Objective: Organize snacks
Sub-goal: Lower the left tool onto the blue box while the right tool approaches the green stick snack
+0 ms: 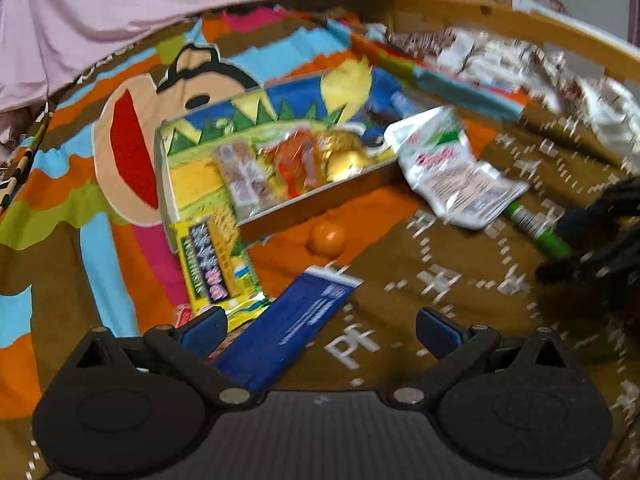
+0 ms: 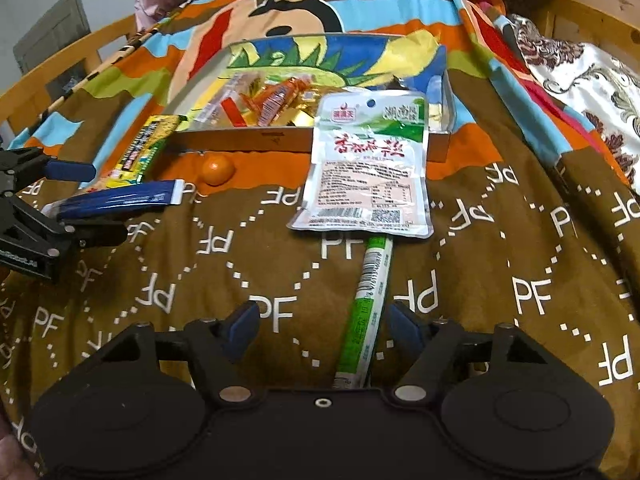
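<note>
A shallow cardboard box (image 1: pixel 320 196) (image 2: pixel 256 142) on the bedspread holds several wrapped snacks (image 1: pixel 280 168). A white and green pouch (image 1: pixel 452 168) (image 2: pixel 368 168) leans on its front wall. A green stick snack (image 2: pixel 366 312) (image 1: pixel 536 228) lies between the fingers of my open right gripper (image 2: pixel 320 332). A blue packet (image 1: pixel 288 332) (image 2: pixel 120 200) lies between the fingers of my open left gripper (image 1: pixel 320 330). A yellow packet (image 1: pixel 212 264) (image 2: pixel 140 152) and a small orange ball (image 1: pixel 327 238) (image 2: pixel 217 170) lie beside the box.
The colourful cartoon bedspread (image 2: pixel 280 272) covers a bed with a wooden frame (image 1: pixel 520 20) (image 2: pixel 60 64). A pink sheet (image 1: pixel 160 8) lies at the back, a patterned white cloth (image 2: pixel 592 80) at the right. The left gripper shows at the left edge of the right wrist view (image 2: pixel 72 200).
</note>
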A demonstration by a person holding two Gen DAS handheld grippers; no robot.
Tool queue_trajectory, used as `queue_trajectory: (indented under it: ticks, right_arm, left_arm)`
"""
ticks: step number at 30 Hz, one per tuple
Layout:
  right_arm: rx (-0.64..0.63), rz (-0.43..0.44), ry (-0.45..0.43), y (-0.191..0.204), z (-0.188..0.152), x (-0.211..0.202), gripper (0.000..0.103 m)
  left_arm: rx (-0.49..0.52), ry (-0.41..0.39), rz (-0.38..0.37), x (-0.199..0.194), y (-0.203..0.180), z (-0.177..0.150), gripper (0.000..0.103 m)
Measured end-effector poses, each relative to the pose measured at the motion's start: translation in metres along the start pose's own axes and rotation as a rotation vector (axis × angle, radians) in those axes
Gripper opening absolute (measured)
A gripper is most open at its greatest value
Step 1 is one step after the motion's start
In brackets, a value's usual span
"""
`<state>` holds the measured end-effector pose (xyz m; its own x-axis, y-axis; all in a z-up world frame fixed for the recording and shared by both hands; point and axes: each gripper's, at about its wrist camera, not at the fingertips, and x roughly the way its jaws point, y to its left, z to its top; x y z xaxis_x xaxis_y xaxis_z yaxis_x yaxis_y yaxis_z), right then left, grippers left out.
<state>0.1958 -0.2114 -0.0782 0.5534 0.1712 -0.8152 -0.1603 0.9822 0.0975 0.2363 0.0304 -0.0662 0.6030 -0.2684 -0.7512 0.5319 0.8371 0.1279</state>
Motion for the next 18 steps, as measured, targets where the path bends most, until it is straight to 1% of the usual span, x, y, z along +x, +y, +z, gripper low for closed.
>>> queue_trajectory:
  ticks: [3, 5, 7, 9, 12, 15, 18]
  right_arm:
    - [0.018, -0.012, 0.018, -0.003, -0.001, 0.007, 0.072]
    - [0.045, -0.010, 0.032, -0.006, 0.000, 0.013, 0.072]
    - [0.070, 0.002, 0.030, -0.007, 0.001, 0.017, 0.072]
    - [0.087, 0.020, 0.022, -0.007, 0.003, 0.018, 0.070]
    - [0.079, 0.026, 0.016, -0.004, 0.002, 0.017, 0.062]
    - [0.076, 0.055, 0.012, -0.002, 0.001, 0.015, 0.050]
    - [0.060, 0.062, 0.010, 0.002, 0.000, 0.014, 0.050]
  left_arm:
    - [-0.005, 0.025, 0.013, 0.008, 0.009, -0.002, 0.102]
    - [-0.023, 0.062, 0.017, 0.014, 0.015, -0.004, 0.102]
    - [-0.054, 0.101, -0.002, 0.019, 0.019, -0.006, 0.100]
    - [-0.069, 0.102, -0.011, 0.019, 0.021, -0.006, 0.099]
    - [-0.105, 0.108, -0.052, 0.015, 0.021, -0.004, 0.096]
    - [-0.140, 0.111, -0.114, 0.011, 0.019, -0.003, 0.095]
    - [-0.154, 0.120, -0.158, 0.011, 0.015, -0.002, 0.095]
